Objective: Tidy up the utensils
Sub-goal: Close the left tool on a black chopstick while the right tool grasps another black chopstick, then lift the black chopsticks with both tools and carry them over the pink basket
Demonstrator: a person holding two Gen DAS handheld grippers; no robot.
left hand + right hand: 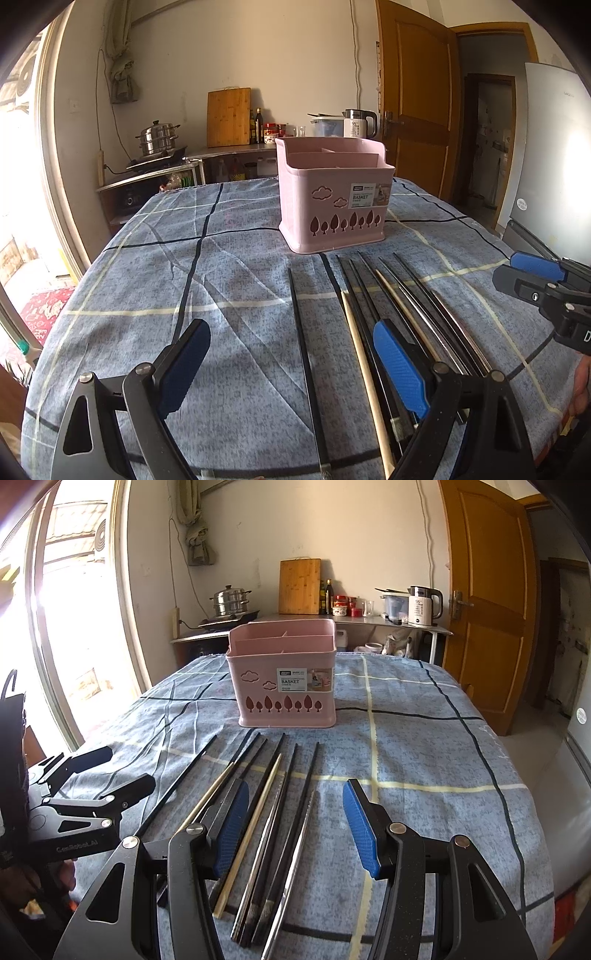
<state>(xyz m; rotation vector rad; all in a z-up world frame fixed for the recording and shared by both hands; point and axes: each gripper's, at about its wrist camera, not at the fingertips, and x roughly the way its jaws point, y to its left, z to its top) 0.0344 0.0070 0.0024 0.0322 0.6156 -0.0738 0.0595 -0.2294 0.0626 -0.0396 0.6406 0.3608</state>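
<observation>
Left wrist view: both tongs spread wide above chopsticks near the basket.

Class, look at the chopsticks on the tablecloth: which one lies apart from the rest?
The black chopstick farthest left: bare cloth separates it from the bunched others, and it sits between the left gripper's open fingers.

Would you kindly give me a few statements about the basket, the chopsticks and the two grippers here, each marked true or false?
1. The pink basket stands upright on the checked tablecloth. True.
2. The chopsticks are already in the basket. False: they lie on the cloth in front of it.
3. The left gripper is shut on a chopstick. False: it is open and holds nothing.
4. The right gripper is open. True.
5. All the chopsticks are black. False: at least two are pale wood.
</observation>
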